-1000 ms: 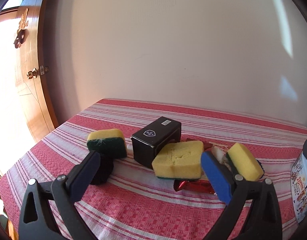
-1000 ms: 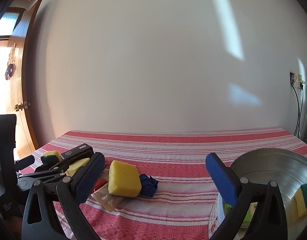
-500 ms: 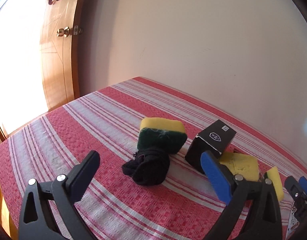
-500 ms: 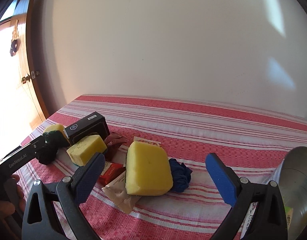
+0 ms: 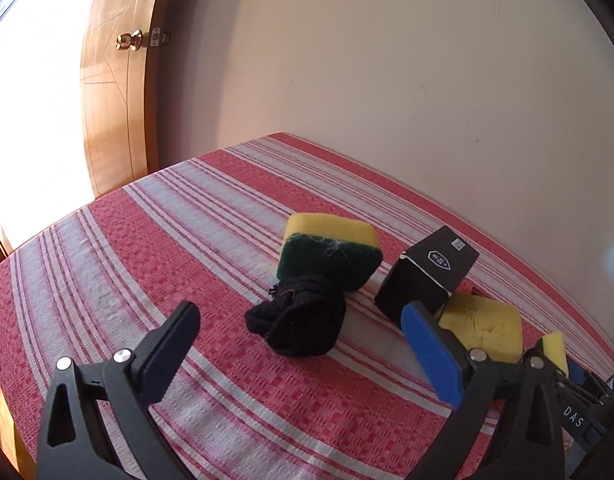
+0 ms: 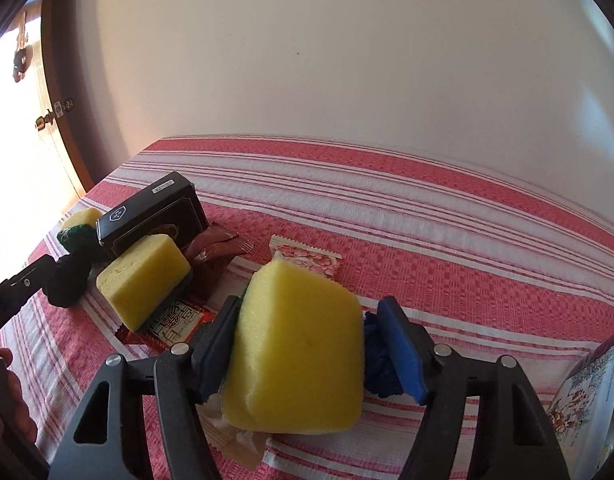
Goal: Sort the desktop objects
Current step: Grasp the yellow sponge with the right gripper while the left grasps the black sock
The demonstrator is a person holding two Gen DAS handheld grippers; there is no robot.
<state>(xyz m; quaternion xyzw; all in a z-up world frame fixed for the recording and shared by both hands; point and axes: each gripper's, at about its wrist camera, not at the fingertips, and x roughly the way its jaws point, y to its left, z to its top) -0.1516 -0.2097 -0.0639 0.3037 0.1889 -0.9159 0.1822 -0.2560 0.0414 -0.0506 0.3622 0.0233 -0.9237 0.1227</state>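
Observation:
My right gripper [image 6: 307, 348] has its jaws around a big yellow sponge [image 6: 299, 356], the left pad touching it and the right pad at its edge. A blue cloth [image 6: 381, 364] lies just right of the sponge. My left gripper [image 5: 299, 344] is open and empty, just short of a rolled black sock [image 5: 299, 324]. Behind the sock lies a yellow-green sponge [image 5: 331, 254], with a black box [image 5: 427, 276] and another yellow sponge [image 5: 483, 326] to the right. The box [image 6: 151, 212] and that sponge [image 6: 147, 280] also show in the right wrist view.
Snack packets lie under and around the sponges: a red one [image 6: 175, 320], a brown one [image 6: 215, 252], a pink-white one [image 6: 311, 258]. A printed carton [image 6: 587, 392] stands at the right edge. The red striped tablecloth [image 5: 147, 240] ends near a wooden door [image 5: 115, 100] on the left.
My right gripper has moved forward and down onto the big yellow sponge and narrowed around it. My left gripper has come a little closer to the black sock.

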